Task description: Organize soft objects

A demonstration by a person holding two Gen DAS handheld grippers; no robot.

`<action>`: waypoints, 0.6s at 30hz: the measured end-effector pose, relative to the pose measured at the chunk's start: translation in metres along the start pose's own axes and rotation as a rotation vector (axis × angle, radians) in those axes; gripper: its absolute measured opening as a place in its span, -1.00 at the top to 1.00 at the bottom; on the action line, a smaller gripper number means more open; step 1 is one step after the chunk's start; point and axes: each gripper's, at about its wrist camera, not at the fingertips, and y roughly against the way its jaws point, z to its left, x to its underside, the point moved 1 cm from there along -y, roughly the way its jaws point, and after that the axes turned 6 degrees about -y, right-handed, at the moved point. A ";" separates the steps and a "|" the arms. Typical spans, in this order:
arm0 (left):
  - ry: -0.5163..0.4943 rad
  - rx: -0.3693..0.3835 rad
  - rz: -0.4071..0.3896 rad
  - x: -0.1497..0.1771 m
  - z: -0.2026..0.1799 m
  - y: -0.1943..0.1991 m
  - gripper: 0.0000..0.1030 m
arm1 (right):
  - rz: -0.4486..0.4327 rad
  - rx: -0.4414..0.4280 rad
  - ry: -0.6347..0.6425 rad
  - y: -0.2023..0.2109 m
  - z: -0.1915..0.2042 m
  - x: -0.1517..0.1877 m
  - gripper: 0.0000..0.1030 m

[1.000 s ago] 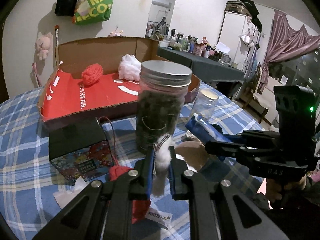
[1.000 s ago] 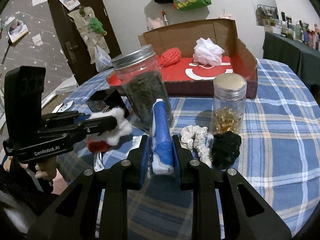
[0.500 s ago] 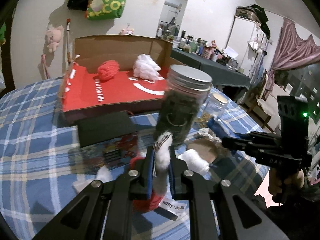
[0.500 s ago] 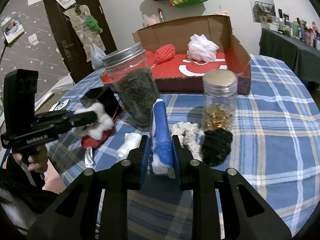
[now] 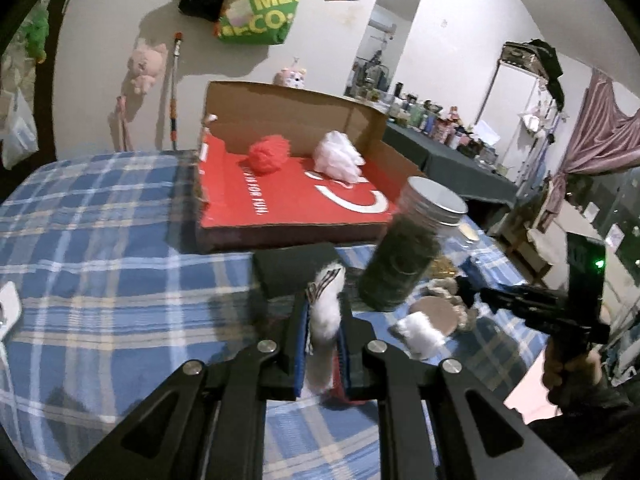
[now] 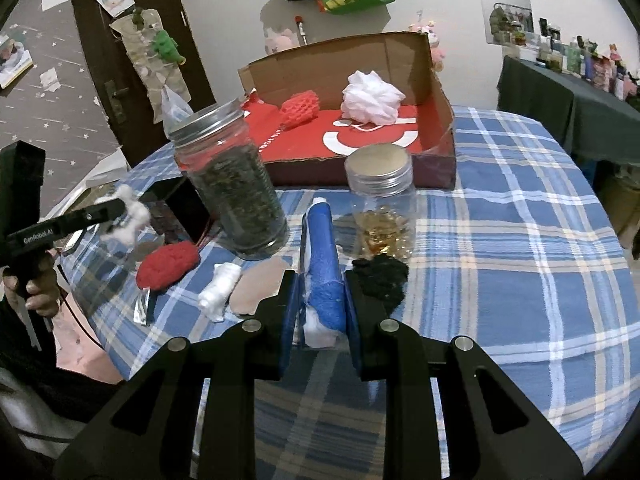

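My left gripper is shut on a white fluffy piece and holds it above the checked tablecloth; in the right wrist view it is at the far left. My right gripper is shut on a blue roll with white stuffing, held over the table's near part. At the back stands an open cardboard box with a red floor, holding a red mesh puff and a white puff. A red knitted piece, a small white piece and a black fuzzy piece lie on the cloth.
A tall jar of dark contents and a small jar with gold bits stand before the box. A black box sits left of the tall jar. A beige pad lies near the right gripper. A hand grips the left tool.
My left gripper has carried the white fluffy piece up and to the left, off the red knitted piece. The right gripper has shifted slightly with the blue roll still in it.
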 end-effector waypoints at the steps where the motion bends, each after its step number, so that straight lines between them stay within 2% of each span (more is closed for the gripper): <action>1: 0.000 -0.013 0.004 0.001 0.004 0.002 0.74 | 0.000 0.007 0.001 0.001 -0.001 0.000 0.59; 10: -0.007 -0.115 0.076 0.012 0.035 0.003 0.74 | 0.033 0.088 0.008 0.005 -0.022 -0.001 0.59; 18: -0.064 -0.132 0.084 0.006 0.051 -0.011 0.74 | 0.054 0.159 0.029 0.004 -0.041 -0.009 0.59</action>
